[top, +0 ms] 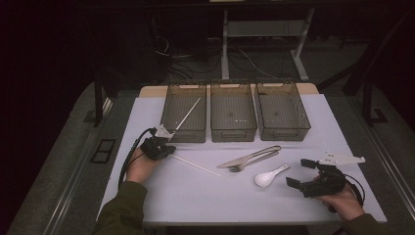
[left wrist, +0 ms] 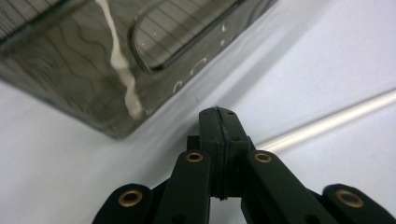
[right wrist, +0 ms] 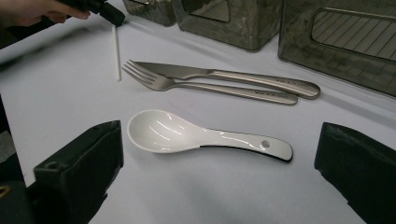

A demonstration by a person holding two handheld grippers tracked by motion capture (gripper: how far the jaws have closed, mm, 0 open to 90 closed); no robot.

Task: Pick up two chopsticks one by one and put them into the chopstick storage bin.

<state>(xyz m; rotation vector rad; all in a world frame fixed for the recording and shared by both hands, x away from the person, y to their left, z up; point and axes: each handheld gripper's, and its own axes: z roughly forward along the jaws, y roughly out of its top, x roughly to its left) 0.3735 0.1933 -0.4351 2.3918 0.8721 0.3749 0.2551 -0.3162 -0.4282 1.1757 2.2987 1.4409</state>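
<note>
My left gripper (top: 169, 150) is shut, low over the white table (top: 195, 200) in front of the leftmost bin (top: 183, 133). In the left gripper view its closed jaws (left wrist: 219, 122) sit over the near end of a white chopstick (left wrist: 327, 123), which runs out sideways from behind them; I cannot tell if they touch. A second chopstick (top: 189, 114) leans inside that bin. My right gripper (top: 298, 172) is open at the right. In the right gripper view a white ceramic spoon (right wrist: 187, 135) lies between the wide jaws (right wrist: 222, 154), clear of both pads.
Three dark see-through bins stand in a row at the back, the middle one (top: 233, 132) and the right one (top: 284, 131) without cutlery. A steel knife (top: 254, 155) and fork (top: 244, 165) lie together mid-table, just beyond the spoon.
</note>
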